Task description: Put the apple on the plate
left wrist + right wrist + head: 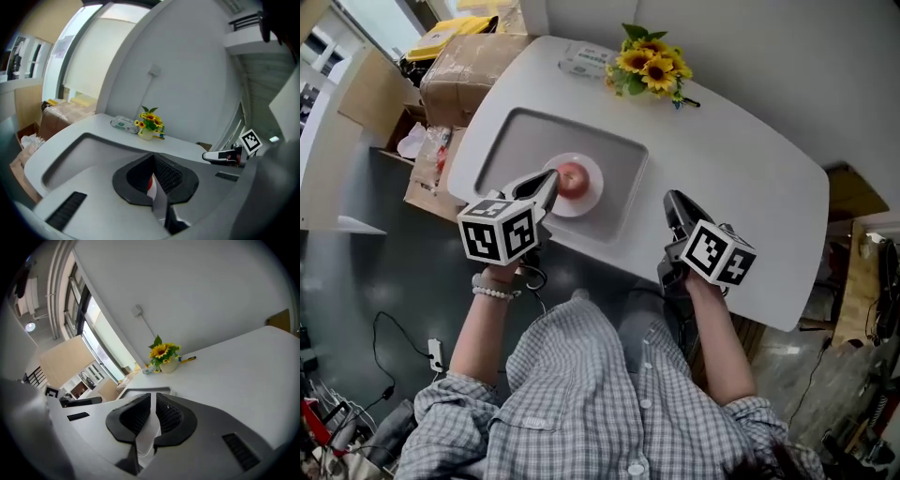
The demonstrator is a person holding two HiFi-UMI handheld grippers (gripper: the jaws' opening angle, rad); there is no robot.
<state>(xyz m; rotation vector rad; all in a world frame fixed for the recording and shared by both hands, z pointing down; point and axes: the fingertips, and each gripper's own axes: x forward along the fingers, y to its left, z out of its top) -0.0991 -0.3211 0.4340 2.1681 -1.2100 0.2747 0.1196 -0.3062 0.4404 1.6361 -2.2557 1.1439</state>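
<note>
Apple (573,178) is seated on the plate (592,199), just ahead of the nearer left gripper (547,184); its jaws and those of the right gripper (674,200) are drawn together, empty.

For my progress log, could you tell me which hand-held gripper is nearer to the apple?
Left. The left hand-held gripper has its tips right beside the apple on the plate; the right hand-held gripper is off to the apple's right, outside the tray.

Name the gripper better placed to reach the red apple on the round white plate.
Left. The left gripper reaches right up to the red apple on the round white plate; the right gripper is outside the grey tray, farther away.
</note>
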